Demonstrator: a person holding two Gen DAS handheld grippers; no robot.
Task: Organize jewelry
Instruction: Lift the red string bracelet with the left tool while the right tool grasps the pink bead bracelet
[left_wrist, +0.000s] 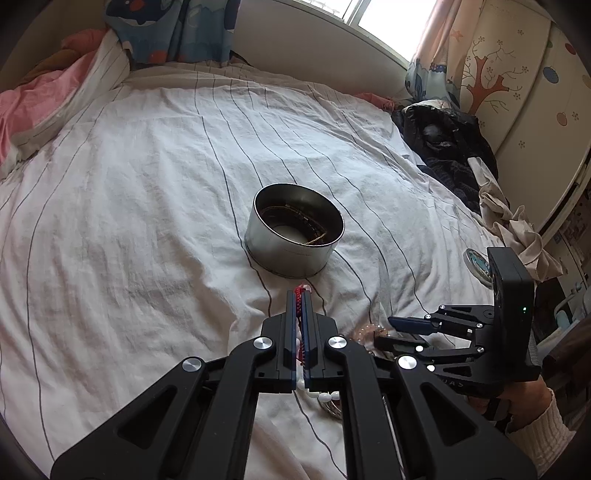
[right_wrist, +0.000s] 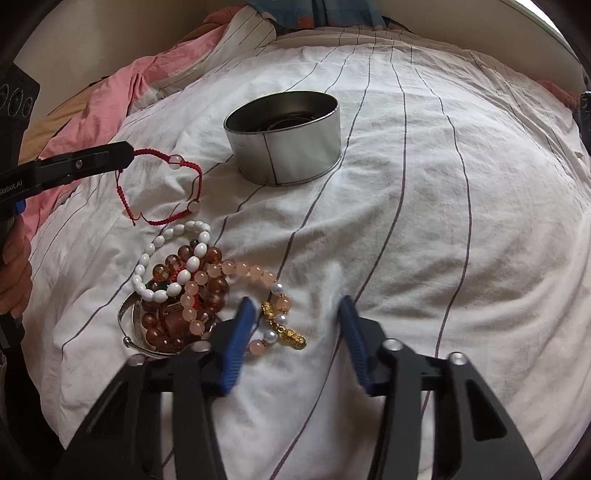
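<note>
Left tongs (left_wrist: 300, 295): clenched on red cord bracelet (right_wrist: 162, 192), light, limp, held by cord. Right tongs (right_wrist: 295, 314): released above bead pile (right_wrist: 184, 284), probably slippery.

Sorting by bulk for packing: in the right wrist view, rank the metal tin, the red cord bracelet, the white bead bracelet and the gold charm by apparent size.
1. metal tin
2. and 3. red cord bracelet and white bead bracelet: similar loops, and the white one lies nearer the camera, so no ranking
4. gold charm, plainly smallest
</note>
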